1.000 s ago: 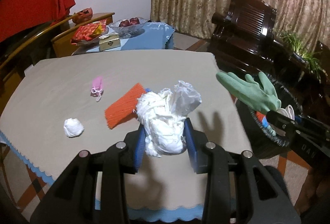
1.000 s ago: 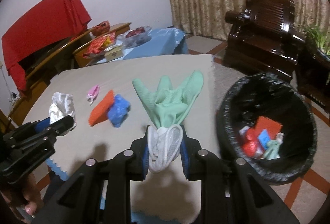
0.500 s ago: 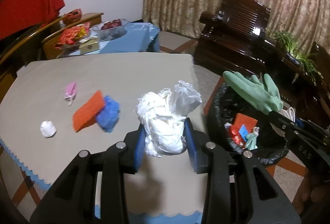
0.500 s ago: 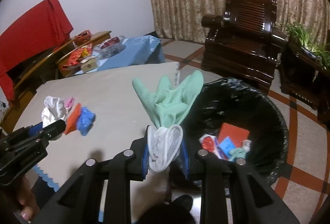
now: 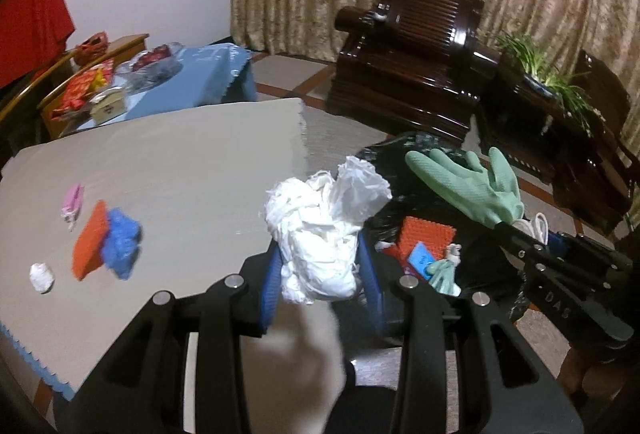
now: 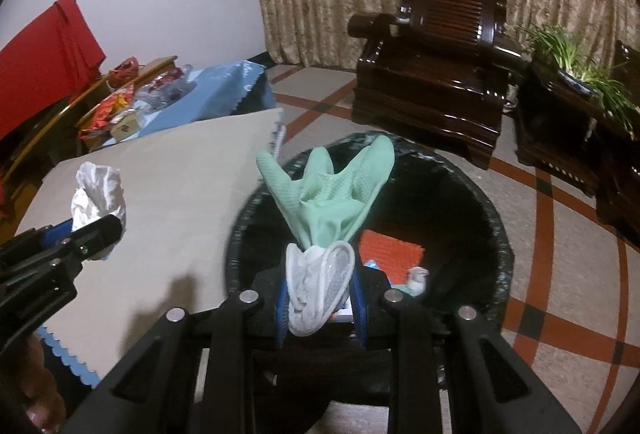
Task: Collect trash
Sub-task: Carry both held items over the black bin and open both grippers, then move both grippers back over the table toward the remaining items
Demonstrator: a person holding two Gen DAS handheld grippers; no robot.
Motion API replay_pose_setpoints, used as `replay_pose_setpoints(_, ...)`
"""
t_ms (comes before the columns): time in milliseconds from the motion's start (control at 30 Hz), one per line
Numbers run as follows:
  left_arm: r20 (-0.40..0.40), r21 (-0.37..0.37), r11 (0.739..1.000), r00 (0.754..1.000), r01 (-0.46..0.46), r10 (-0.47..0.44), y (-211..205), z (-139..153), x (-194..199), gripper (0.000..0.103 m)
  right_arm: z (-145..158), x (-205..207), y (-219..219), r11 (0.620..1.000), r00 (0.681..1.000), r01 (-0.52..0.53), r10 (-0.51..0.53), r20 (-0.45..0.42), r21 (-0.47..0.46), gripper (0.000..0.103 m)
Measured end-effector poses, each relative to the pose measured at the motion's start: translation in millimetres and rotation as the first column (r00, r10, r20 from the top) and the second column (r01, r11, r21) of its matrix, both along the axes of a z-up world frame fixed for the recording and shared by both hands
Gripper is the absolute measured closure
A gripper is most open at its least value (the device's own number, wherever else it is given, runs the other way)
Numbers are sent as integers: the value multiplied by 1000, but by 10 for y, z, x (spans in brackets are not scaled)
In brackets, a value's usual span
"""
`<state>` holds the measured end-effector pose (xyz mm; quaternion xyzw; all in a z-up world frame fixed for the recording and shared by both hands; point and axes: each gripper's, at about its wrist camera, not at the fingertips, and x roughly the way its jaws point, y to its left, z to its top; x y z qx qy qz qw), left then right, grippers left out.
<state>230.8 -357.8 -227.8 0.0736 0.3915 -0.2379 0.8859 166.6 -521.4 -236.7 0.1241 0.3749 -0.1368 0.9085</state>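
My left gripper (image 5: 320,278) is shut on a crumpled white plastic bag (image 5: 320,230) and holds it at the table's right edge, beside the black-lined trash bin (image 5: 472,266). My right gripper (image 6: 320,298) is shut on a green rubber glove (image 6: 328,194) with a white cuff, held over the bin (image 6: 496,234). The glove also shows in the left wrist view (image 5: 468,186), and the white bag in the right wrist view (image 6: 98,194). The bin holds an orange pad (image 6: 390,254) and other scraps. On the table (image 5: 180,162) lie an orange pad (image 5: 90,238), blue wad (image 5: 122,244), pink item (image 5: 72,200) and white ball (image 5: 41,277).
A dark wooden armchair (image 6: 436,66) stands behind the bin on the tiled floor. A plant (image 6: 576,50) sits at the right. A low blue-covered table (image 5: 200,74) with snacks and a box stands beyond the table. Red cloth (image 6: 48,50) hangs at the left.
Both grippers have moved right, away from the table. The glove has gone from above the table to above the bin, and the white bag has reached the table's right edge.
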Motion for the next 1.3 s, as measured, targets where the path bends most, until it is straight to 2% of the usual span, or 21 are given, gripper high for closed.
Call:
replay_pose_setpoints(367, -22, -22, 996, 996, 85, -85, -727, -273, 146, 66, -247, 114, -566, 998, 998, 56, -56, -31, 8, 77)
replay_pose_setpoints(433, -29, -27, 992, 992, 125, -126, -836, -350, 180, 54, -349, 164, -642, 998, 997, 56, -54, -53, 30, 73)
replay_pose_setpoints(467, -25, -13, 990, 990, 140, -141, -894, -418, 204, 40, -424, 181, -693, 997, 996, 67, -64, -69, 39, 72)
replay_pose_setpoints(500, -20, -1, 989, 989, 148, -148, -921, -477, 222, 34, -488, 175, -723, 996, 994, 81, -77, -81, 45, 64)
replay_pose_setpoints(533, -25, 8, 988, 988, 156, -155, -929, -522, 242, 34, -528, 153, -741, 994, 992, 94, -90, -85, 49, 62)
replay_pose_setpoints(633, -56, 29, 988, 987, 153, -151, -834, -669, 309, 34, -596, 55, -745, 991, 990, 115, -109, -91, 67, 62)
replay_pose_setpoints(833, -71, 65, 990, 991, 121, -117, -534, -754, 355, 34, -680, -149, -607, 985, 984, 146, -134, -118, 96, 62)
replay_pose_setpoints(1033, -50, 76, 993, 995, 87, -83, -168, -652, 329, 28, -533, -201, -328, 983, 984, 146, -134, -116, 107, 61)
replay_pose_setpoints(1300, 1, 63, 997, 999, 34, -34, 434, -372, 266, 26, -175, -193, 280, 994, 998, 59, -56, -32, 88, 56)
